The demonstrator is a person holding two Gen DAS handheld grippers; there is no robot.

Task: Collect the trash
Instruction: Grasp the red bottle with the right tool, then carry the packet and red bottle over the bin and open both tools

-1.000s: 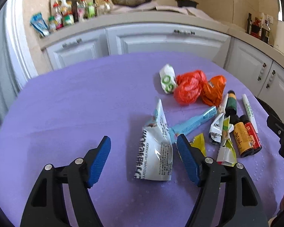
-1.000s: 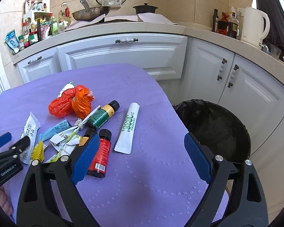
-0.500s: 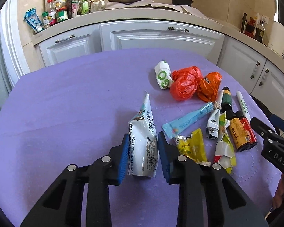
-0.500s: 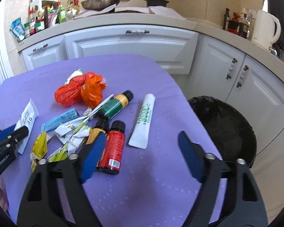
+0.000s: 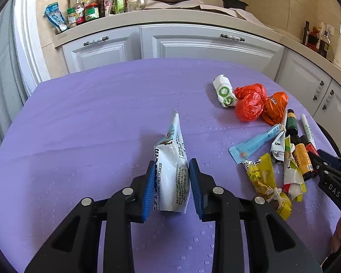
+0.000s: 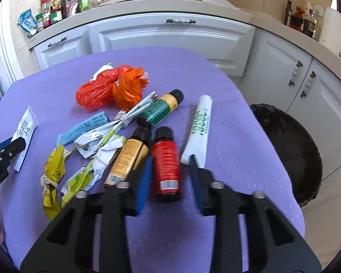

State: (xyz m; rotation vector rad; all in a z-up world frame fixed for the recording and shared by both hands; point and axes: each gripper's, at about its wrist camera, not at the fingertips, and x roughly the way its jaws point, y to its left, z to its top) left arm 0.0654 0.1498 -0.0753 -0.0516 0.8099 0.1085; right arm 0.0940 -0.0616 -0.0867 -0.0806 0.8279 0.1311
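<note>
On the purple table (image 5: pixel 79 125), my left gripper (image 5: pixel 172 161) is shut on a white milk powder pouch (image 5: pixel 168 145), which stands upright between the blue pads. My right gripper (image 6: pixel 170 158) straddles a red bottle (image 6: pixel 166 166) lying on the cloth. Its jaws are closing, and a thin gap still shows at the right pad. A yellow bottle (image 6: pixel 127 159) lies just left of the red one and a white tube (image 6: pixel 200 127) just right. Orange bags (image 6: pixel 111 88), a green bottle (image 6: pixel 163 107), a blue sachet (image 6: pixel 84 127) and crumpled wrappers (image 6: pixel 54 166) lie further left.
A bin with a black liner (image 6: pixel 288 147) stands on the floor off the table's right edge. White cabinets (image 5: pixel 206 47) and a worktop with bottles and a pan run behind the table. A white kettle (image 6: pixel 334 29) stands at far right.
The left jaws closed onto the pouch and have stayed shut on it. The right gripper came down and forward over the red bottle while its jaws narrowed from wide apart.
</note>
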